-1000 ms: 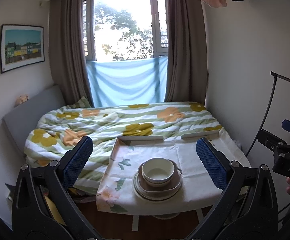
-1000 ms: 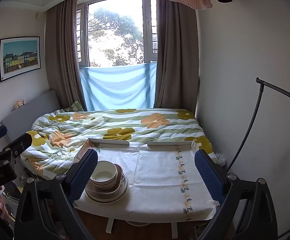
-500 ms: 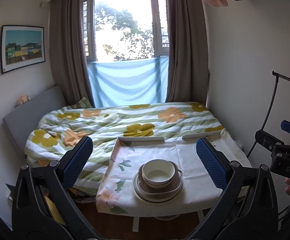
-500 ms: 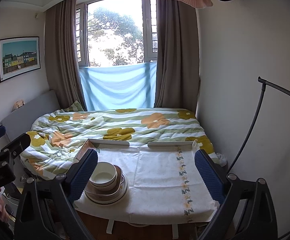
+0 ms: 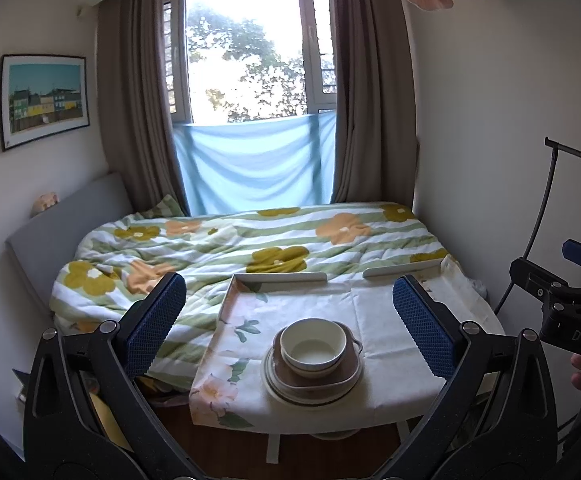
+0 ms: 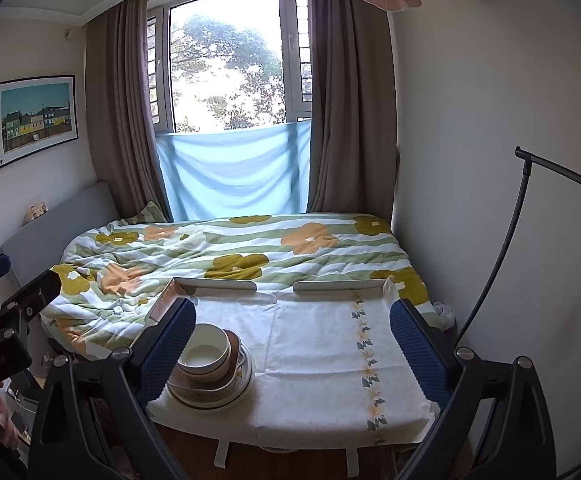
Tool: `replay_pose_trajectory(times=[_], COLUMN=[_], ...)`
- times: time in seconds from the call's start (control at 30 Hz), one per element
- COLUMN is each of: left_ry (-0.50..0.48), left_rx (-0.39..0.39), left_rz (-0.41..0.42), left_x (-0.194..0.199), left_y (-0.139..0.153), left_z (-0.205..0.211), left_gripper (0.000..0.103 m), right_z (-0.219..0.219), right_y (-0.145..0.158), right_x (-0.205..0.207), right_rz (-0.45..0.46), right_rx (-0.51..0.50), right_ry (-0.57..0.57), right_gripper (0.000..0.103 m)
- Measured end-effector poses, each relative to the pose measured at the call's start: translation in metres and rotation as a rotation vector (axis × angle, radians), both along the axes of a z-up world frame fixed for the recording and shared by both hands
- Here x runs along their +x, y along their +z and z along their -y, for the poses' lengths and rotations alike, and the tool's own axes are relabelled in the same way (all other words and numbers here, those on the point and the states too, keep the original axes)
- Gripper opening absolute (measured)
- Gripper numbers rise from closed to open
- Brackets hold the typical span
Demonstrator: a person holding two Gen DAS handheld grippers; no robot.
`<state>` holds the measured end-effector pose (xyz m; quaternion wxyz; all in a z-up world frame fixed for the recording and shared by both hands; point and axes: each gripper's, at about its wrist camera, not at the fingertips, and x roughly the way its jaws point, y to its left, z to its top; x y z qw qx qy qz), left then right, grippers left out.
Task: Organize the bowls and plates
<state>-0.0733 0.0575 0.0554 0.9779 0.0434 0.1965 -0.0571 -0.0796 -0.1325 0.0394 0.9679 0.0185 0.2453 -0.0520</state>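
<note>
Item: cream ceramic bowl (image 5: pixel 313 345) nested on brown handled dish (image 5: pixel 342 378) and cream rimmed plates (image 5: pixel 274 385), lower centre, cloth-covered counter (image 5: pixel 382 320). Stacking looks complete. Left claw (image 5: pixel 289 327) and right claw (image 6: pixel 293 343): both released, empty.

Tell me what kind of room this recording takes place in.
A bedroom, most likely: a bed with a floral duvet, a curtained window, and a small cloth-covered table holding the stacked dishes.

Glossy glazed ceramic bowl (image 5: pixel 313 345) and plates (image 5: pixel 313 380), matt printed cloth tablecloth (image 5: pixel 382 312), soft quilted cloth duvet (image 5: pixel 226 248), blue dimpled rubbery pads (image 5: pixel 154 322), matt black plastic gripper frames, polished wood floor (image 5: pixel 226 436)
</note>
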Motion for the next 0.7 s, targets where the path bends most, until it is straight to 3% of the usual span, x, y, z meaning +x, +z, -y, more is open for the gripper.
replay_pose_trajectory(times=[0.7], left_ry=[0.008], left_rx=[0.015], left_rz=[0.017], left_x=[-0.002], left_y=[-0.003], left_z=[0.004], left_gripper=[0.103], right_z=[0.012], right_y=[-0.006], right_x=[0.003], right_rz=[-0.016], right_rx=[0.010], right_ry=[0.002], right_gripper=[0.097])
